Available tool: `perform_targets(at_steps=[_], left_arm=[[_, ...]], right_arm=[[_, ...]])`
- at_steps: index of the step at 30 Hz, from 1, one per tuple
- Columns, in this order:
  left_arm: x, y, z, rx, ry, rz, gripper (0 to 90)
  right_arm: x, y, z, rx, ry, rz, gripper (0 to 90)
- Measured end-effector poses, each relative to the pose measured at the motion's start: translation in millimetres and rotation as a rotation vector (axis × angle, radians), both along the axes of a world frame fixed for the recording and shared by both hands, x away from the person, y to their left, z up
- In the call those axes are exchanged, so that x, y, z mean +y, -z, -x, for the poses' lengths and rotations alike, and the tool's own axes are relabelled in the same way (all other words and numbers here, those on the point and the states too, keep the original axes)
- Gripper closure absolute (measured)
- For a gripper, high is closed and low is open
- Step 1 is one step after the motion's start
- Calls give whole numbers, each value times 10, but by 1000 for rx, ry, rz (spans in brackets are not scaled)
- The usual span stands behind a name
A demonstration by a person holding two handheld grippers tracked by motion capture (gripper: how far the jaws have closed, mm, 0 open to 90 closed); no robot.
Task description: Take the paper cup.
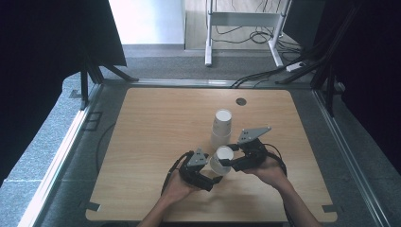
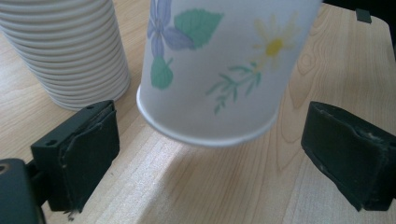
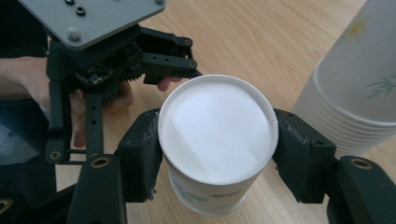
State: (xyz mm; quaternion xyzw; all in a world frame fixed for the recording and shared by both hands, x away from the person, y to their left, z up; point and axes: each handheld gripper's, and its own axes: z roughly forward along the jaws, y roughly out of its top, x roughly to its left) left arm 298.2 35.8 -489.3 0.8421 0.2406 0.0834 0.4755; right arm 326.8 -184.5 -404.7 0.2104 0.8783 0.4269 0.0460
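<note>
Two grippers, one loose cup, one stack

Going left to right: left gripper [image 1: 213, 180] sits with jaws spread wide, nothing touching its pads; the single floral paper cup [image 1: 221, 160] hangs upside down just above the table [image 1: 142, 142], clamped in the right gripper [image 1: 228, 163]; one stack of cups [image 1: 222, 127] stands just behind it.

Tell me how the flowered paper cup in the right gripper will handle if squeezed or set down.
The paper cup looks thin-walled, so it probably dents under a hard squeeze from the right gripper. It seems empty and upside down, so likely very light. Set on its wide rim, it should stand steadily beside the cup stack.
</note>
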Motion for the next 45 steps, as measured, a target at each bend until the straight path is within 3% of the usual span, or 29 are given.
perform_targets(at_steps=[12,27,32,40,45], left_arm=[[-56,72,7,-1,11,-22,76],[-37,101,8,-17,20,-18,192],[-10,90,3,-22,24,-18,282],[12,62,-8,-24,38,-64,359],[42,22,-25,-26,36,-97,371]], right_arm=[[68,70,37,19,-19,-19,374],[48,64,40,24,-21,-41,373],[40,53,39,20,-23,-39,366],[44,55,26,23,-48,-18,313],[19,-1,39,-3,-61,-1,246]])
